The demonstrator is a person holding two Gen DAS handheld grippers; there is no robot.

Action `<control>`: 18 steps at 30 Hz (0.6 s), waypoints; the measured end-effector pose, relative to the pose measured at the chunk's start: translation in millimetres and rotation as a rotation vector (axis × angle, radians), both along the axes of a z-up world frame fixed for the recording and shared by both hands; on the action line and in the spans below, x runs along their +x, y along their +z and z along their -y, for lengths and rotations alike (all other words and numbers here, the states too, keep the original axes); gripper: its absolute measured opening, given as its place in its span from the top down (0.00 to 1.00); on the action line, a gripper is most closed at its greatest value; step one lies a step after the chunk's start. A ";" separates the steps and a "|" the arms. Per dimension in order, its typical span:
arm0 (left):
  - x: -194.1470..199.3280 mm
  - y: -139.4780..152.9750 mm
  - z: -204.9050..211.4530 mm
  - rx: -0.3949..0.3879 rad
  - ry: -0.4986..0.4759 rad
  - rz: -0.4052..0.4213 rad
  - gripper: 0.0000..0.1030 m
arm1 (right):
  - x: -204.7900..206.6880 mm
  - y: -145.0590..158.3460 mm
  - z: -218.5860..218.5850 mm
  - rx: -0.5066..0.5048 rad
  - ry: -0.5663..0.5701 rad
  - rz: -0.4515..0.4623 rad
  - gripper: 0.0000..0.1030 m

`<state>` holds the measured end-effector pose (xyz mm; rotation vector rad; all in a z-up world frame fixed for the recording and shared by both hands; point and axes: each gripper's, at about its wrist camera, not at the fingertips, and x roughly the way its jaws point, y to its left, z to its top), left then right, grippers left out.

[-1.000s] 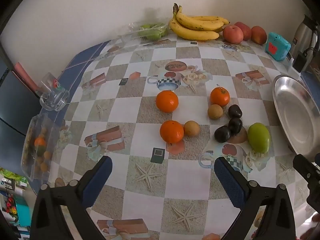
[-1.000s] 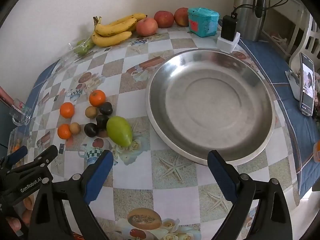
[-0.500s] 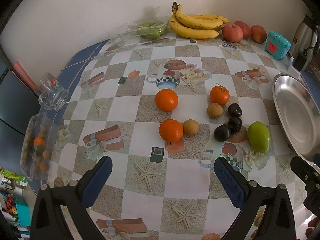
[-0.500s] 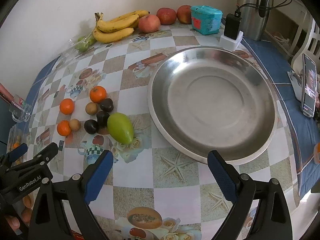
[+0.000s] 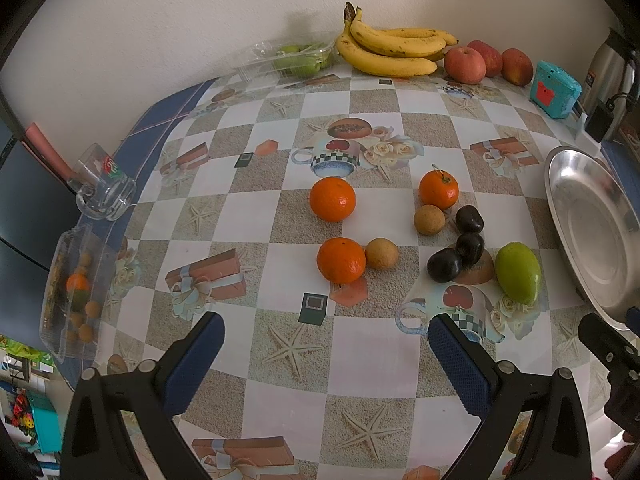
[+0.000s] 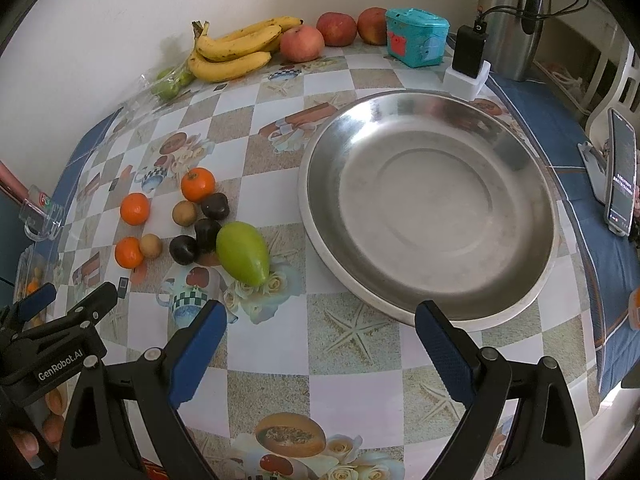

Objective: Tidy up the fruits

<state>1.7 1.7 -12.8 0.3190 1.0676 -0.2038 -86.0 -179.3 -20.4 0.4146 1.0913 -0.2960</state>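
Pre-grasp, nothing sorted: metal dish [image 6: 430, 208] empty, fruit cluster loose beside it.
Left gripper [image 5: 326, 354] and right gripper [image 6: 320, 334] spread wide, empty; next likely: close on green mango [image 6: 243, 253].

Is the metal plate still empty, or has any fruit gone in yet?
Empty. The metal plate shows only bare steel; the green mango and other fruit lie on the tablecloth beside it.

Tablecloth [image 6: 280, 376] under my claws: printed, smooth, slight sheen, looks like vinyl. Big dish [image 6: 432, 208] on the right: bare metal, brushed, dull reflections. My finger pads [image 6: 196, 344]: blue, rough textured rubber on matt black plastic arms. Oranges [image 5: 333, 199]: glossy, pimpled skin. Far jug [image 6: 508, 20]: polished steel. Left mug [image 5: 102, 188]: clear glass.
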 end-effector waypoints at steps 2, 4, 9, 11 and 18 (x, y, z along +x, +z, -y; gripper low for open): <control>-0.3 -0.6 0.1 0.000 0.000 0.000 0.00 | 0.1 0.1 -0.1 0.000 -0.001 0.000 0.07; 0.0 -0.2 0.0 0.000 0.000 -0.001 0.00 | 0.2 0.0 0.1 0.001 -0.001 0.000 0.07; -0.1 -0.7 0.1 0.000 0.000 -0.002 0.00 | 0.3 0.1 -0.6 0.004 0.003 -0.001 0.07; -0.8 -1.9 0.4 0.000 0.000 -0.002 0.00 | 0.5 0.2 0.2 0.003 0.006 -0.001 0.07; -0.5 -1.7 0.4 0.000 0.000 -0.003 0.00 | 0.6 -0.3 0.7 0.006 0.004 -0.003 0.07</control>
